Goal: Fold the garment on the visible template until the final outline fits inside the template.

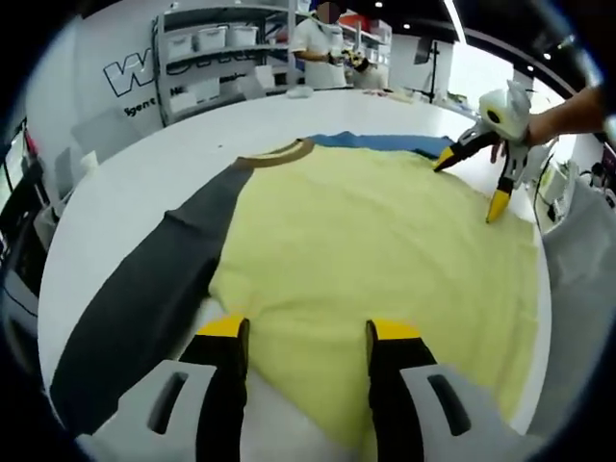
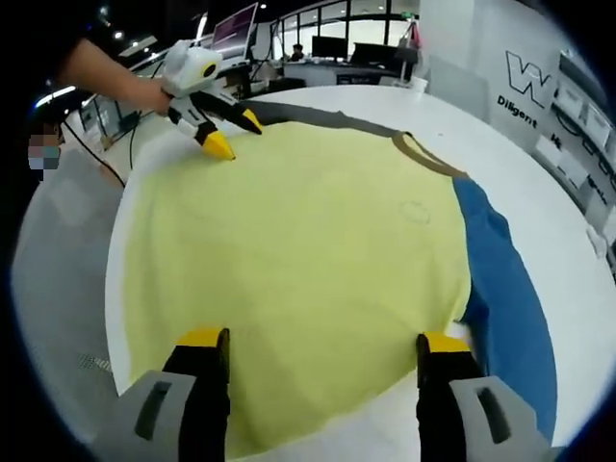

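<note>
Shirt (image 1: 385, 250) flat on table (image 1: 125, 183) (shelves (image 1: 207, 58) behind), both fingers spread.

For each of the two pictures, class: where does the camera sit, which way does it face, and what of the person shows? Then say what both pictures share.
Left gripper view: rides on the left gripper, open, facing across the yellow garment on the white table toward the collar; the grey sleeve lies on the left, and a hand holds the right gripper.
Right gripper view: rides on the right gripper, open, facing the opposite way over the garment; an arm holds the left gripper.
Shared: garment, collar, blue sleeve, table, both grippers.
</note>
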The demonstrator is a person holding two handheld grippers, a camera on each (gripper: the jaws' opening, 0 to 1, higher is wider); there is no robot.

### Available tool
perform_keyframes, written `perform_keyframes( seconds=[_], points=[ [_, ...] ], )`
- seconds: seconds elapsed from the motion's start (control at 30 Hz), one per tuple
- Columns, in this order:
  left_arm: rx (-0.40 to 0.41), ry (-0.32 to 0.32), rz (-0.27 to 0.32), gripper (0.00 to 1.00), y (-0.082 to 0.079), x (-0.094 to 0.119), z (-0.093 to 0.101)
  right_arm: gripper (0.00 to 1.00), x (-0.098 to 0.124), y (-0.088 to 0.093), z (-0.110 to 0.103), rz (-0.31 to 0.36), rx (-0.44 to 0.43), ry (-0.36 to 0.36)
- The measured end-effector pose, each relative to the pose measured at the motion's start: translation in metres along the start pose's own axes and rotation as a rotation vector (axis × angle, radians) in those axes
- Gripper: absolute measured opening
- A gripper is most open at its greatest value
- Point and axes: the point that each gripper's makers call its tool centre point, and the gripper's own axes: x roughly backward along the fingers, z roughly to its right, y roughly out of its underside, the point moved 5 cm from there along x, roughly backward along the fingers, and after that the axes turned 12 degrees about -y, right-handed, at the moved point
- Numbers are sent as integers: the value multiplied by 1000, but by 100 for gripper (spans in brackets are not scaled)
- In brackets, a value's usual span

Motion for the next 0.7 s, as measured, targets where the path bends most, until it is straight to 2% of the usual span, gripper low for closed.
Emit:
perform_keyframes(
  seconds=[0.03, 0.07, 0.1, 0.13, 0.17, 0.2, 0.3, 0.4, 0.43, 0.5, 0.6, 0.7],
  points=[
    [-37, 9, 7, 49, 0, 2, -2, 81, 0, 0, 0, -3, -1, -1],
    [-23, 5, 4, 49, 1, 4, -5, 82, 0, 0, -1, -4, -11, -3],
    [7, -18, 28, 50, -1, 5, -9, 83, 0, 0, -1, 0, -22, -5],
    [64, -32, 111, 52, -10, 9, -15, 83, 0, 0, -2, 7, -38, -6],
    [91, -54, 135, 55, -12, 11, -21, 84, 1, 0, -3, 10, -45, -6],
    [119, -80, 109, 56, -8, 12, -29, 84, 2, 0, -3, 18, -51, -3],
    [108, -95, 94, 55, -3, 15, -40, 85, 6, 0, -3, 39, -77, 3],
    [133, -131, 88, 55, 3, 23, -52, 86, 13, -5, -3, 71, -95, 19],
    [164, -160, 91, 55, 6, 27, -61, 86, 17, -9, -4, 105, -100, 27],
    [223, -200, 89, 54, 12, 33, -75, 86, 24, -13, -6, 131, -103, 38],
    [250, -241, 63, 53, 23, 42, -94, 90, 32, -16, -8, 175, -106, 44],
    [314, -299, 64, 53, 32, 52, -114, 91, 36, -12, -9, 186, -117, 46]
  ],
)
